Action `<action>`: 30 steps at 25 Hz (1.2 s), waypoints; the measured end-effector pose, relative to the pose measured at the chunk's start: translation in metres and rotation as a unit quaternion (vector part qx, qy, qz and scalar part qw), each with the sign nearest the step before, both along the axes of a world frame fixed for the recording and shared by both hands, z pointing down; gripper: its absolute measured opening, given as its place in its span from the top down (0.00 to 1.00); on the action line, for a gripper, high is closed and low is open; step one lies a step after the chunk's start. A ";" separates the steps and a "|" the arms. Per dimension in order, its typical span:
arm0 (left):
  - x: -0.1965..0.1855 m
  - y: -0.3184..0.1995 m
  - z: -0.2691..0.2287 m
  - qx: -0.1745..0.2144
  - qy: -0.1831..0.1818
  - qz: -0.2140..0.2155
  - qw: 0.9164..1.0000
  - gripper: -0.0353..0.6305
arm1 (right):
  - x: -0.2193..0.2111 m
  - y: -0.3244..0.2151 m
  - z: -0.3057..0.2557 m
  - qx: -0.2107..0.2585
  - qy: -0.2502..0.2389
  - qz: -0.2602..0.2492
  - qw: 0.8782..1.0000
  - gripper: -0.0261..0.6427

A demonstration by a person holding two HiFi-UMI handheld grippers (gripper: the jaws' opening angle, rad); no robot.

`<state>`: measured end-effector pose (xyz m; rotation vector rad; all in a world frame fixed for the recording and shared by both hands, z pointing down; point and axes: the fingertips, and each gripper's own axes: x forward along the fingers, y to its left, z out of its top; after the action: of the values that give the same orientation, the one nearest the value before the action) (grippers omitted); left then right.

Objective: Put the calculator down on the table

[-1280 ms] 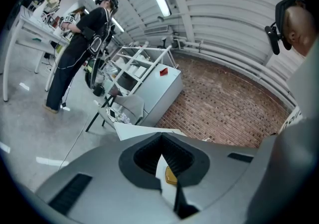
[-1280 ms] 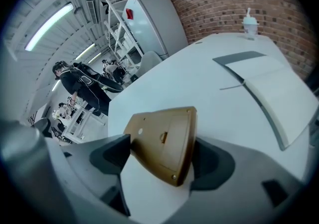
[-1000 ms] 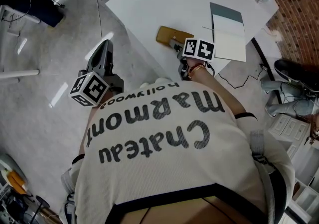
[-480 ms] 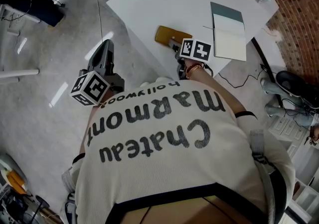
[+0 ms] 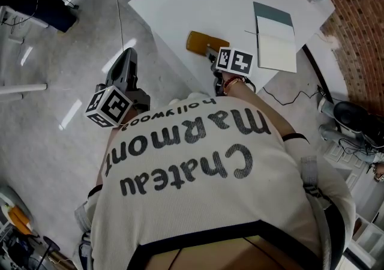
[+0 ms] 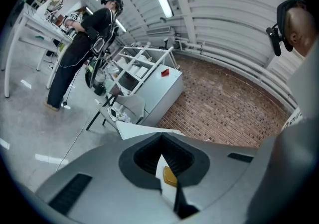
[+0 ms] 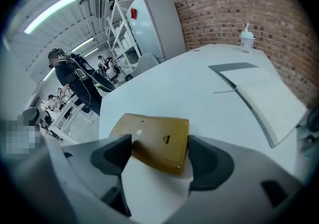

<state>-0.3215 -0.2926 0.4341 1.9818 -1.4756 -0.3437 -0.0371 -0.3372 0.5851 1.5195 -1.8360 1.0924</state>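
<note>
Between the right gripper's (image 7: pixel 159 157) closing fingers, just beside both pads, the calculator (image 7: pixel 152 138) lies face down on the table (image 7: pixel 199 88). The left gripper (image 6: pixel 167 179), well apart from it, has its fingers together, empty.

The right gripper (image 5: pixel 210 53) near the top middle has turned a little. Its marker cube (image 5: pixel 234 62) now sits a bit more to the left and a bit lower in the head view than it did a second ago. The jaws opened a little wider and are now closing again. The calculator (image 7: pixel 155 141) is between them, with a thin gap next to the right-hand jaw in the right gripper view. At the right edge of the head view, a dark shoe-like thing (image 5: pixel 355 116) has slid down from the middle toward the lower right.
</note>
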 end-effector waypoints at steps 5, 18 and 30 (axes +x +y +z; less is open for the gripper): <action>-0.001 -0.001 0.000 0.000 -0.001 0.000 1.000 0.94 | 0.001 -0.002 -0.001 0.004 0.000 0.001 1.000 0.42; 0.011 0.006 0.014 -0.028 -0.022 -0.001 0.999 0.94 | 0.002 -0.002 0.001 -0.008 0.000 -0.009 1.000 0.42; 0.073 0.032 0.007 -0.032 -0.046 -0.008 0.998 0.94 | 0.013 0.005 -0.001 0.007 -0.009 -0.034 0.999 0.43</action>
<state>-0.2484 -0.2609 0.4409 1.9598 -1.5404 -0.2117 -0.0238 -0.3320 0.5843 1.4492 -1.8970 1.0680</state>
